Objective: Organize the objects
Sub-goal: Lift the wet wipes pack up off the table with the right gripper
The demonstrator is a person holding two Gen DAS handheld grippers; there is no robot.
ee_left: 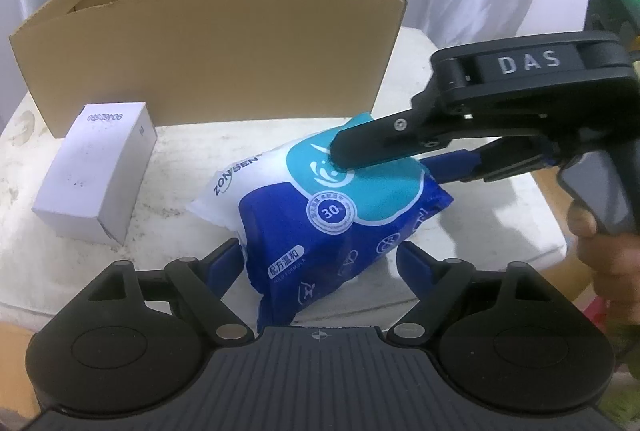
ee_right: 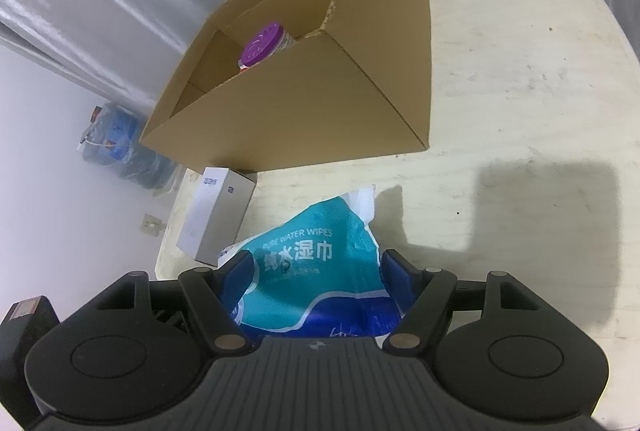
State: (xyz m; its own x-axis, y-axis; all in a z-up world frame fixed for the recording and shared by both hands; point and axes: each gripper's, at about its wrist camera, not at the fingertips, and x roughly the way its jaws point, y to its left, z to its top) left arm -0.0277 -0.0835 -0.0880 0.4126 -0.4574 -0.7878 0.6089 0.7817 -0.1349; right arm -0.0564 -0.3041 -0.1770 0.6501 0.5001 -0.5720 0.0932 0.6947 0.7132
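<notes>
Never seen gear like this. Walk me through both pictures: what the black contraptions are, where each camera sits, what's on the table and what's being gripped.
These are two hand-held pincers, each with a camera looking along its two fingers. In the left pincer's picture, the left gripper straddles the near end of a blue pack of wet wipes. The right gripper, held in a person's hand, pinches the pack's far end. The right pincer's picture shows the same pack between its own fingers. The pack is tilted, apparently lifted between both. On the pale table stand a white carton and an open cardboard box, which holds a purple-lidded jar.
</notes>
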